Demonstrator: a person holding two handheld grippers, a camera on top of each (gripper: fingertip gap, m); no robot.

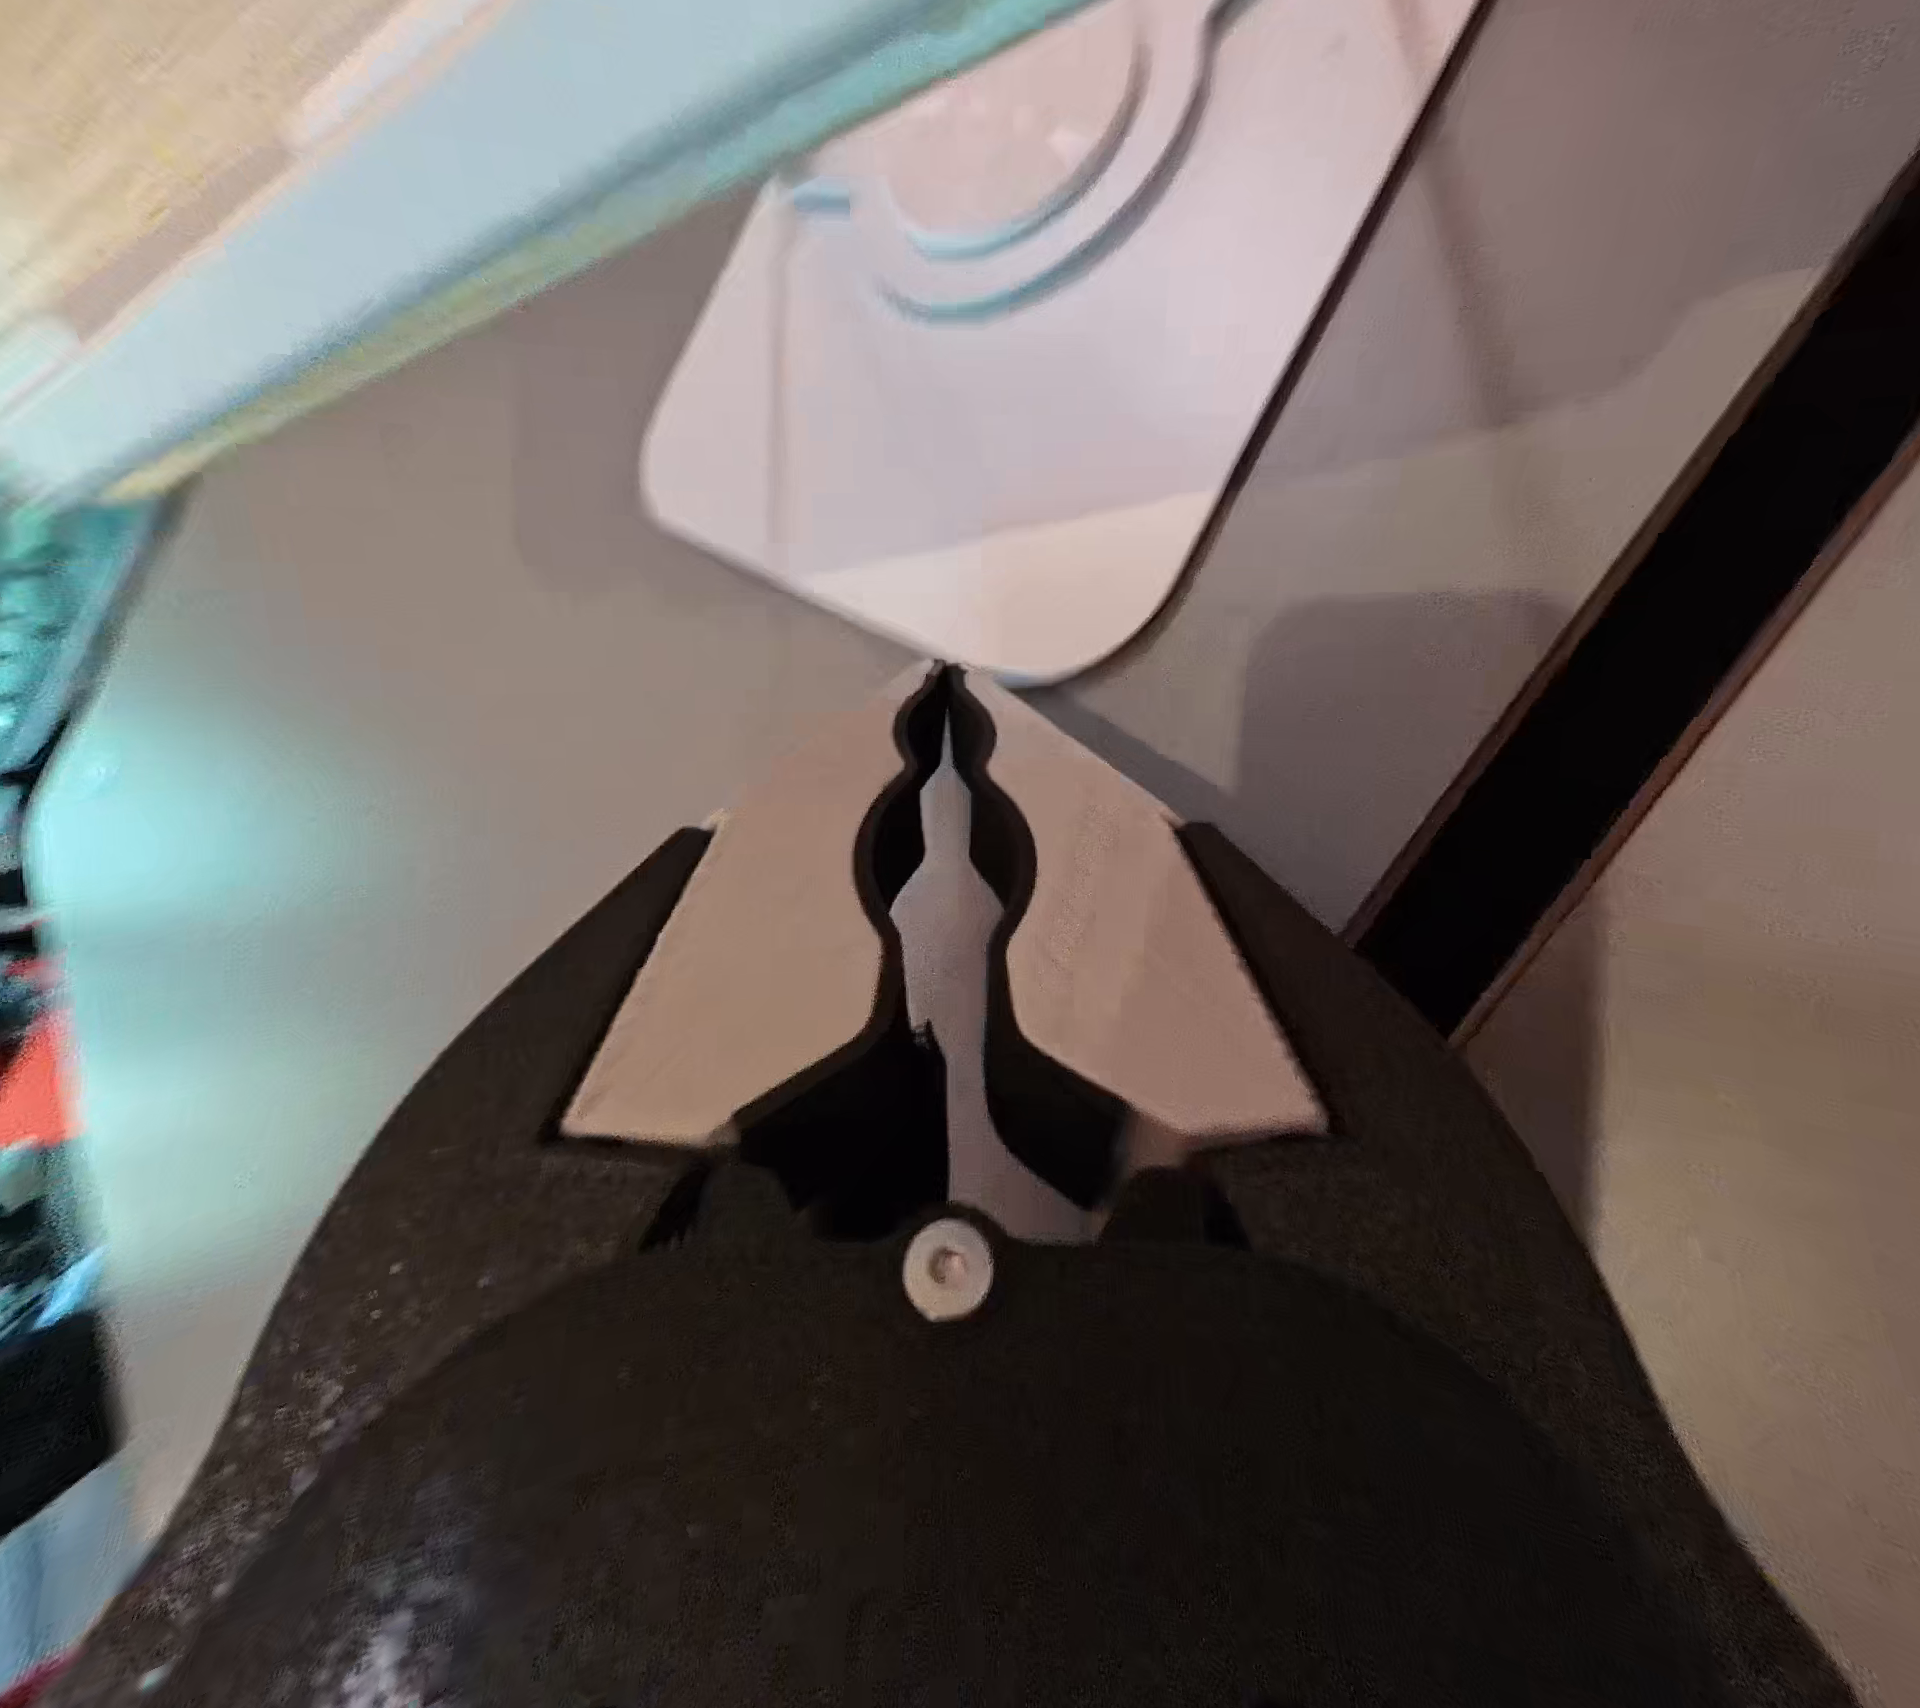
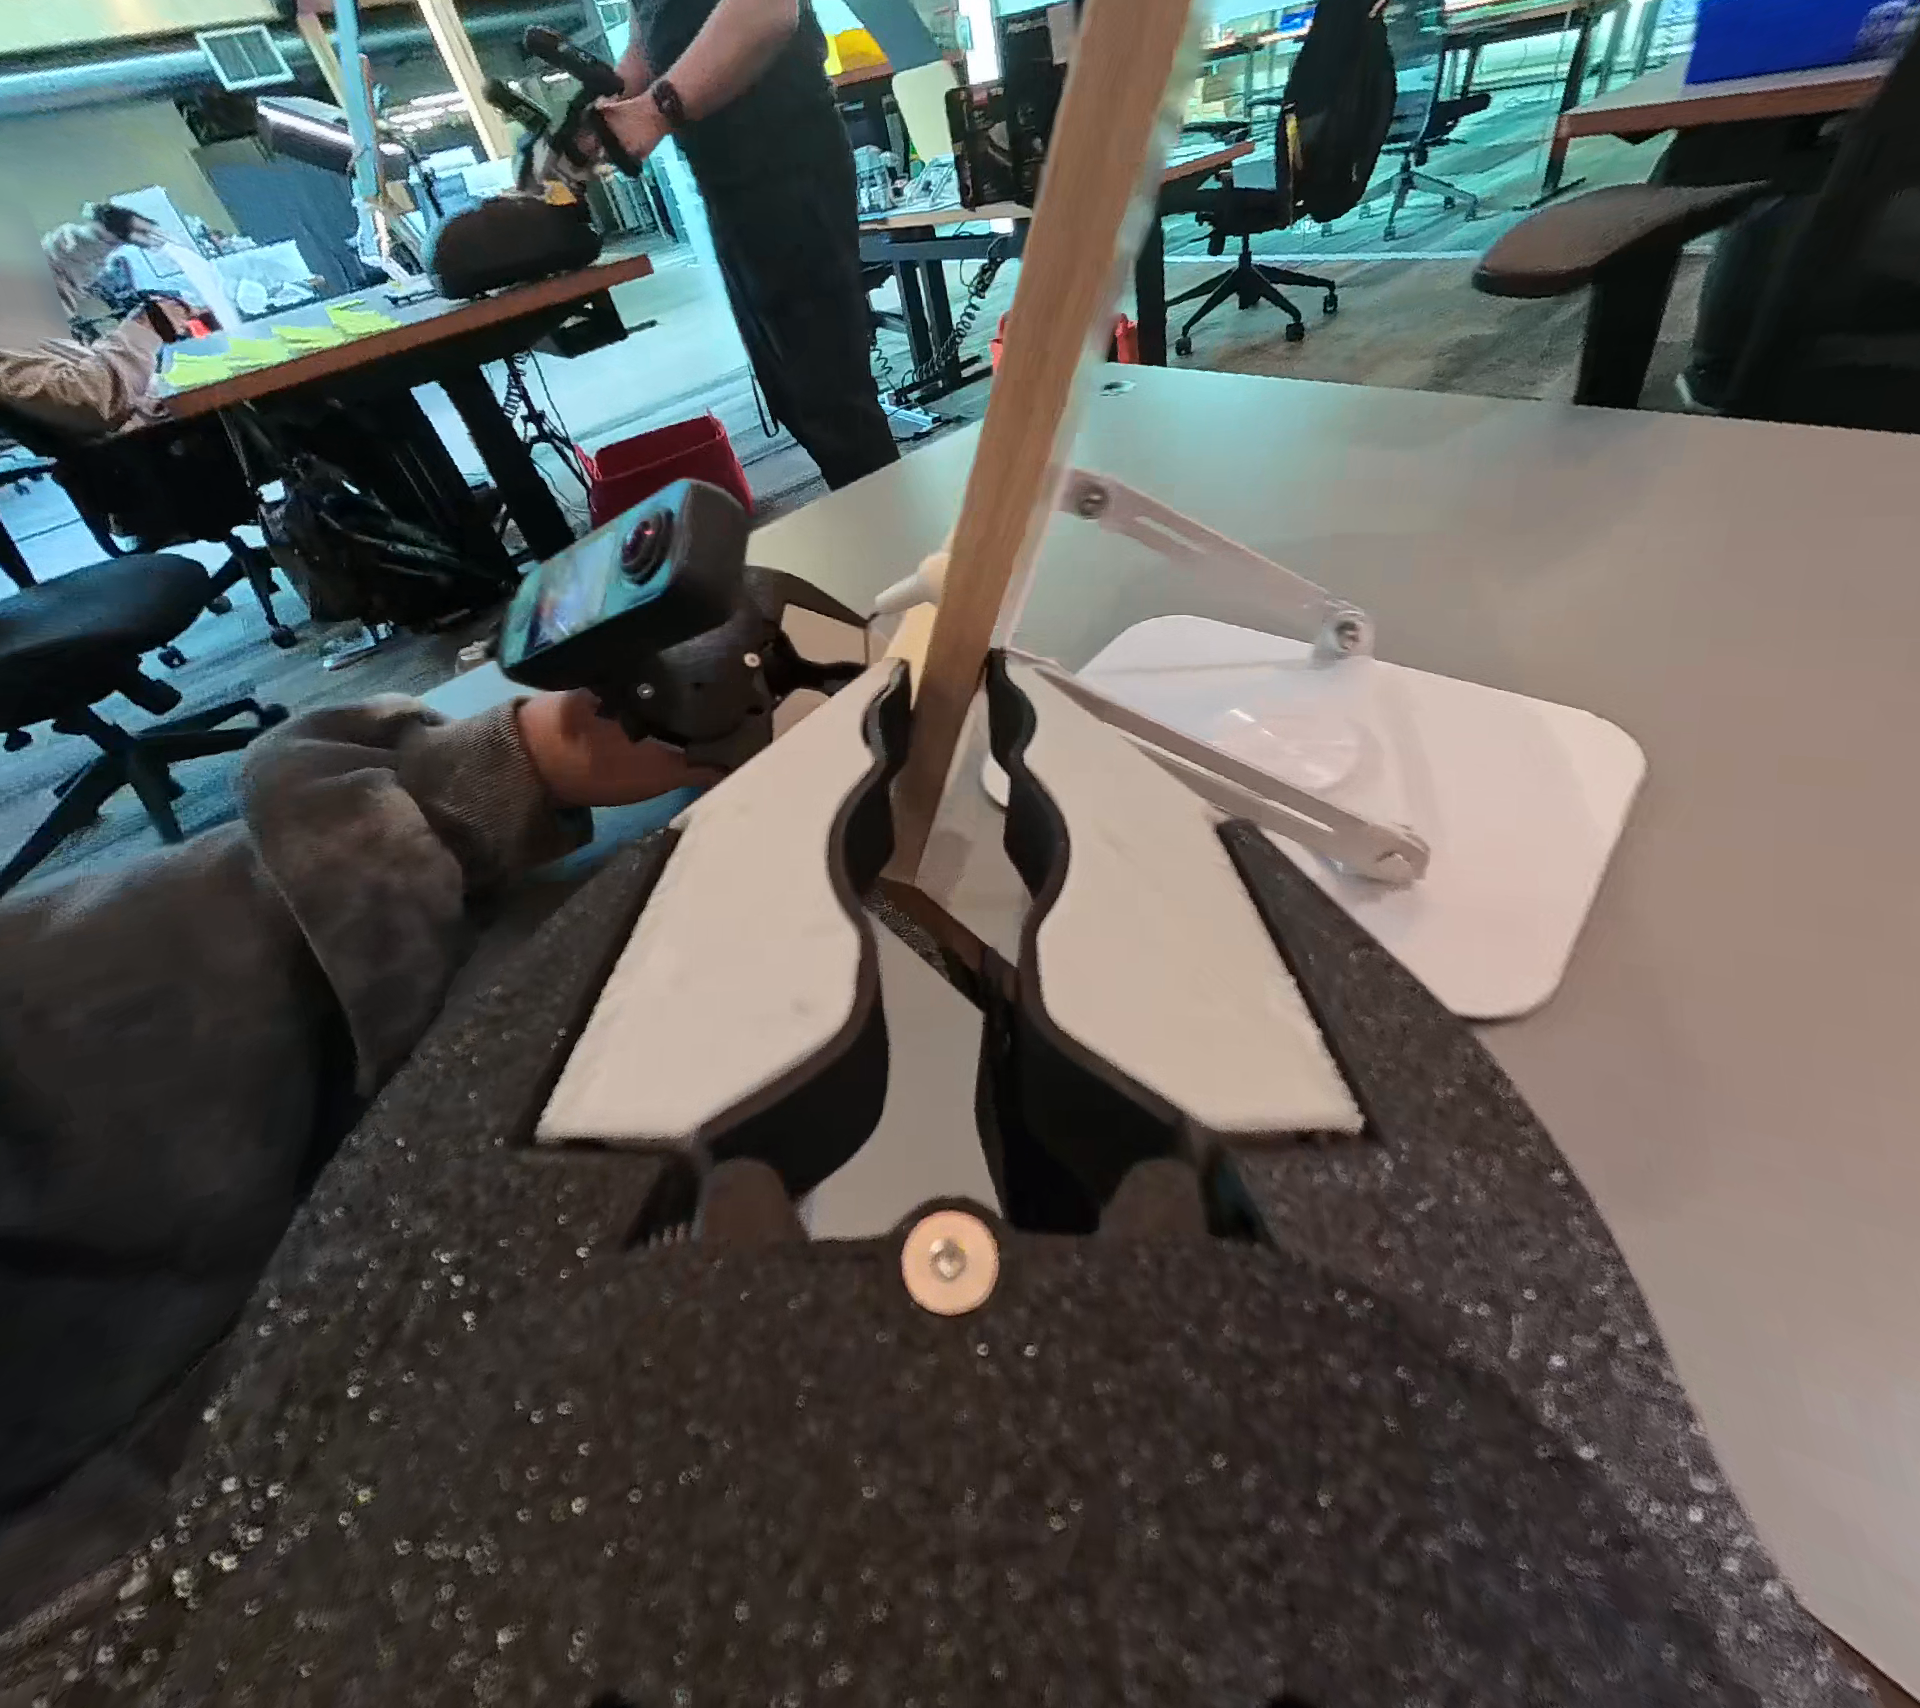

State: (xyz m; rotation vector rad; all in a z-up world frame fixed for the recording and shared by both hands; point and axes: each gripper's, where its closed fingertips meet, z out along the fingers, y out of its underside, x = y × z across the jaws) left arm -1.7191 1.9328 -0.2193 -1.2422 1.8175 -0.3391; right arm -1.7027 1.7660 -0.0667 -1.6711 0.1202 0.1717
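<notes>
The right gripper [image 2: 940,702], mid-frame, is clamped on the lower edge of a tilted wooden board [image 2: 1081,224] above a white stand base [image 2: 1507,827] on the grey table [image 2: 1558,536]. The left gripper [image 1: 943,671] is pinched closed, apparently empty, beside the base [image 1: 935,515].

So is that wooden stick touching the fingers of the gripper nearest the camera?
Touching. The right wrist view shows the wooden stick passing between the right gripper, pressed against its left finger; the other side shows a small gap.
</notes>
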